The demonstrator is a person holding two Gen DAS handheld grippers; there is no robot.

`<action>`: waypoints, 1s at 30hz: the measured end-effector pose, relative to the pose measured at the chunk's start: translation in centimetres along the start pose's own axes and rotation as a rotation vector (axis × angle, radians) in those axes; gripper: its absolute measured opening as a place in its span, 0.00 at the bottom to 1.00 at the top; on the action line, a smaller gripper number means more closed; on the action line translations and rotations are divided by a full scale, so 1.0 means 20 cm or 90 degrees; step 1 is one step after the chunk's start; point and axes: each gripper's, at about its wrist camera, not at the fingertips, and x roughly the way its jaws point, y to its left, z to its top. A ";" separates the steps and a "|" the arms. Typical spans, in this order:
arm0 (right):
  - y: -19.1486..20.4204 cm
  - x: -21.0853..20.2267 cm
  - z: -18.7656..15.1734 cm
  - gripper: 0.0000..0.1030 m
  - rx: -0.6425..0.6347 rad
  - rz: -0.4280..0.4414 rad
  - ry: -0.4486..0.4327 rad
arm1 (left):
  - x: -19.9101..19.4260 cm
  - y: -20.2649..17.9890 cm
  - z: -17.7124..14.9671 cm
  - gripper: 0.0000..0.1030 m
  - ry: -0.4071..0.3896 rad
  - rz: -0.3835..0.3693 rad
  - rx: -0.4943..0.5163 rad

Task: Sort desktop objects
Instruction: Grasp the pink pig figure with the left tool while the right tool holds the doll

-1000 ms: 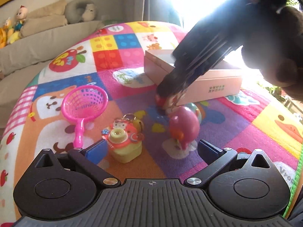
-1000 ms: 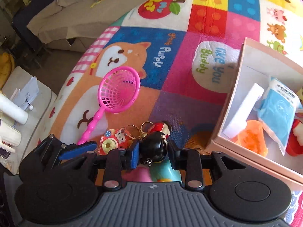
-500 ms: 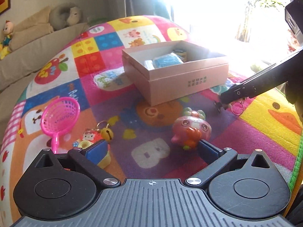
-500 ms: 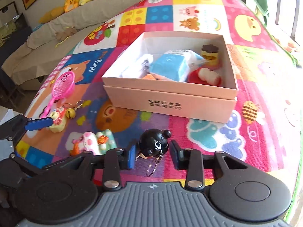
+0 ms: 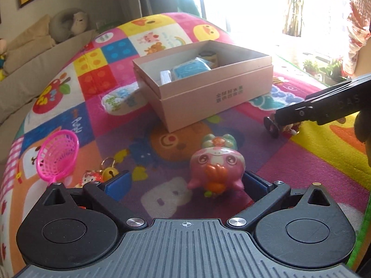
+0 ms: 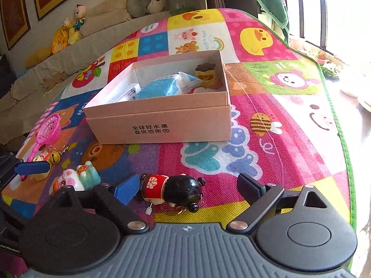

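A big play mat [image 6: 266, 120] with bright squares and cartoon animals covers the floor. On it sits a pink cardboard box [image 6: 162, 125] with no lid. Inside the box are a blue packet [image 6: 162, 86], a white thing [image 6: 129, 92] and a little brown and yellow toy [image 6: 206, 74] in the far corner.

The right gripper [image 6: 189, 186] is low over the mat, on the near side of the box. Its fingers are spread wide apart and hold nothing. Between them lies a small doll keychain [image 6: 172, 191] with a black head and a red dress. It is on its side on the mat, closer to the left finger, and I cannot tell if it touches it.

The left gripper [image 5: 185, 183] is also spread wide. A pink toy animal [image 5: 216, 170] with an orange front stands on the mat between its fingers, closer to the right one. It is not pinched.

Off to the left, well away from the box, lies a pink toy net [image 5: 58, 156]. Just beside it is a small yellow toy with a gold bell [image 5: 109, 172] and a ring.
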 end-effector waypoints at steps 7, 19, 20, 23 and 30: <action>0.11 0.00 -0.07 0.99 -0.087 -0.026 -0.011 | 0.01 0.09 -0.02 1.00 0.004 0.094 0.000; 0.10 0.04 -0.08 1.00 -0.075 -0.042 0.011 | -0.06 0.11 0.03 1.00 0.020 -0.118 -0.119; 0.10 0.04 -0.08 1.00 -0.075 -0.043 0.011 | -0.06 0.09 0.04 1.00 0.019 -0.127 -0.117; 0.10 0.03 -0.08 1.00 -0.072 -0.047 0.007 | -0.06 0.05 0.05 1.00 0.019 -0.131 -0.105; 0.08 0.02 -0.08 1.00 -0.053 -0.053 -0.002 | 0.01 0.02 0.05 1.00 0.033 -0.092 -0.087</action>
